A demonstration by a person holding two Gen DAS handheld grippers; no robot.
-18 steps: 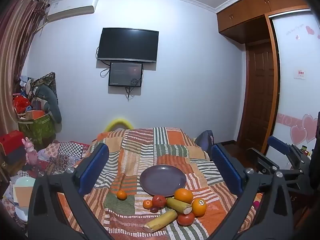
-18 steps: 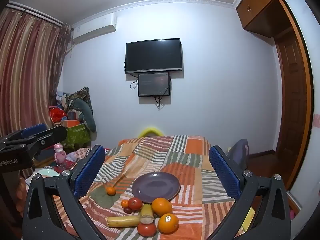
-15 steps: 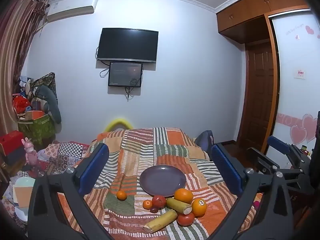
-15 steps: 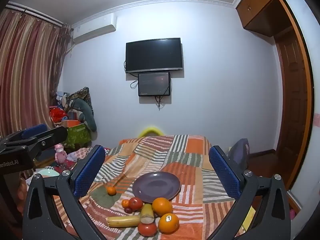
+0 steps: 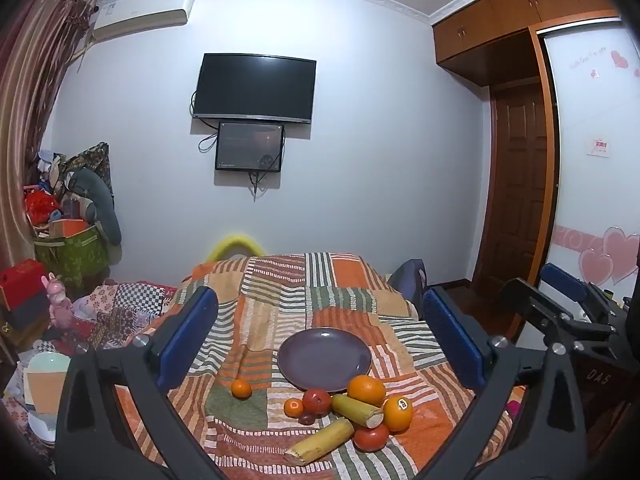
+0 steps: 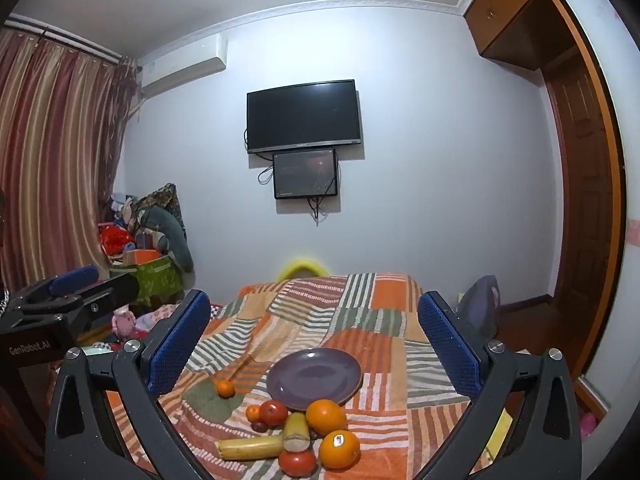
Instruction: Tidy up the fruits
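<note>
Readable marks: one brand, one code, one fruit sticker

In the right wrist view, white letters reading "GenRobot.AI" stand on the black body of the left tongs (image 6: 60, 300) at the left edge. In the left wrist view, "DAS" or "DA5", hard to settle which, is printed on the dark body of the right tongs (image 5: 560, 304) at the right. A round sticker on the orange (image 5: 397, 413) nearest the camera bears a dark figure that looks like "8". The pink script on the wardrobe door (image 5: 588, 120) is too small to read.
</note>
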